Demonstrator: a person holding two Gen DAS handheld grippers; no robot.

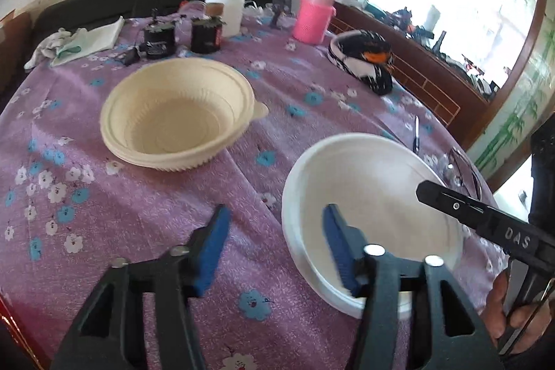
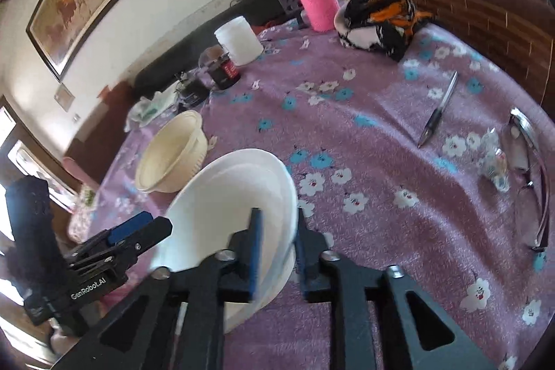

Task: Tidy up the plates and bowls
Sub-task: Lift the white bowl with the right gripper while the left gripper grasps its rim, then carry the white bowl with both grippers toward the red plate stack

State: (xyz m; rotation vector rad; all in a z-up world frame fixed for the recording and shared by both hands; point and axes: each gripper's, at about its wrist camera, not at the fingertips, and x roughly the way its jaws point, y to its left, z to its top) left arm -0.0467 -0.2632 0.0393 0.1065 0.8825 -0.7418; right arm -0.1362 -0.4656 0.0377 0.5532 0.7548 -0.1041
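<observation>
A white bowl (image 1: 374, 196) sits on the purple flowered tablecloth (image 1: 138, 214), near the front right. My left gripper (image 1: 277, 248) is open and straddles its left rim, one blue pad inside the bowl and the other over the cloth. In the right wrist view my right gripper (image 2: 277, 252) straddles the opposite rim of the white bowl (image 2: 225, 196); a gap shows beside the inner pad, so it is open. A cream bowl (image 1: 177, 117) stands alone further back and to the left, also seen as the cream bowl (image 2: 166, 155) beyond the white one.
At the back stand a pink-sleeved bottle (image 1: 312, 19), a white jar (image 1: 225, 9) and two dark jars (image 1: 159, 40). A black, white and orange cloth bundle (image 1: 364, 58) lies at the right. A pen (image 2: 437, 110) and glasses (image 2: 534, 179) lie near the table's right edge.
</observation>
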